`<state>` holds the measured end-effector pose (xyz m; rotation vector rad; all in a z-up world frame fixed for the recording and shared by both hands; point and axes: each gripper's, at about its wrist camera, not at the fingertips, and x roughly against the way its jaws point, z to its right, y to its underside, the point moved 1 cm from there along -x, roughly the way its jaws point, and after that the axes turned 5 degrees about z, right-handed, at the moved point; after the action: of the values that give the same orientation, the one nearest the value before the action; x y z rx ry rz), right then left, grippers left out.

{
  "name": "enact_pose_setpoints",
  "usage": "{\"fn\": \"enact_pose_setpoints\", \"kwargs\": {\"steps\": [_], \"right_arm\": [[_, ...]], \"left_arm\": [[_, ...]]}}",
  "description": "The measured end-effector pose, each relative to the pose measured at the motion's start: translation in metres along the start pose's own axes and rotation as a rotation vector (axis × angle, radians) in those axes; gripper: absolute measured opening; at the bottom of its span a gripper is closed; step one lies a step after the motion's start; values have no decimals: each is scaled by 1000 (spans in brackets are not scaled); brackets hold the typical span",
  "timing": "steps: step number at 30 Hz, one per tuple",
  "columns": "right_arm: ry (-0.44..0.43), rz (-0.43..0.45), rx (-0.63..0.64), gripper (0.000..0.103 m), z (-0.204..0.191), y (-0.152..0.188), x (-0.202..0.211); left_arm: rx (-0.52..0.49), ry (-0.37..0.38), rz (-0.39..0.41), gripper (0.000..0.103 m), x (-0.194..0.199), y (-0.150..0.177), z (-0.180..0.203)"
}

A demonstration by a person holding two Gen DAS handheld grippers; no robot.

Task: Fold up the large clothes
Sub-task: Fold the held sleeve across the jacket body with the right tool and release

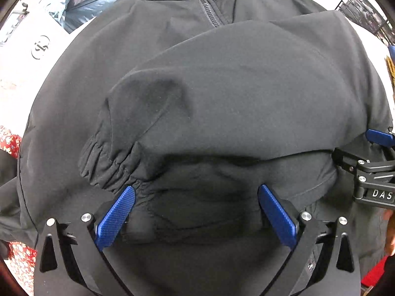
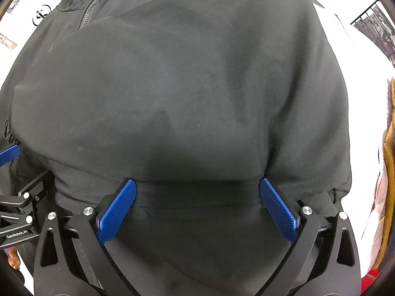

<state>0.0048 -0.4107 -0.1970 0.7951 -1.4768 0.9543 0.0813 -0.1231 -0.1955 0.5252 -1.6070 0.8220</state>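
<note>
A white table [image 1: 22,74] lies brightly lit; a black wire rack [image 1: 365,12] stands at its far right corner.

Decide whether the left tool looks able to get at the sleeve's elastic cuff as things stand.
Probably yes. The left tool stands open over the black jacket, and the elastic cuff lies uncovered on top, right beside its left finger. Nothing blocks it.

Counted one black jacket [image 1: 222,86] with one zipper [image 1: 209,12] and one elastic cuff [image 1: 108,162] showing. Two grippers, left [image 1: 196,192] and right [image 2: 197,185], each had two blue pads. One red floral cloth [image 1: 9,143].
</note>
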Motion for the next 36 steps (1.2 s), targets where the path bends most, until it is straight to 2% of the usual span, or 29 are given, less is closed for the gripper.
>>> {"fn": "enact_pose_setpoints", "kwargs": {"steps": [2,6,8,10,12,18,20,22,25,28,31,34,36], "right_arm": [[1,-27,-9,98,0,0,4],[10,26,-43,98,-1,14,24],[6,42,-32,98,-6,31,34],[-4,46,-6,98,-10,47,38],[-12,24,32,98,-18,65,39],[-79,-17,122,98,-39,113,49],[-93,-20,152,98,-45,120,53],[-91,-16,177,98,-50,123,58],[-90,3,199,98,-62,124,66],[-99,26,204,98,-67,121,77],[-108,46,206,98,-77,126,89],[-114,61,207,98,-79,130,101],[-110,68,206,98,-85,139,111]], "left_arm": [[7,4,11,97,7,-1,-6],[73,-37,78,97,28,18,-25],[139,-32,101,97,38,36,-42],[235,-10,87,97,44,62,-65],[319,8,69,97,48,88,-87],[541,48,112,95,81,157,-142],[628,56,141,94,92,175,-167],[698,50,173,93,112,190,-172],[850,42,245,91,134,211,-216],[958,38,332,90,161,231,-264],[1013,-10,415,90,188,234,-303],[1070,-58,466,90,206,238,-348],[1120,-63,479,90,210,239,-373]]}}
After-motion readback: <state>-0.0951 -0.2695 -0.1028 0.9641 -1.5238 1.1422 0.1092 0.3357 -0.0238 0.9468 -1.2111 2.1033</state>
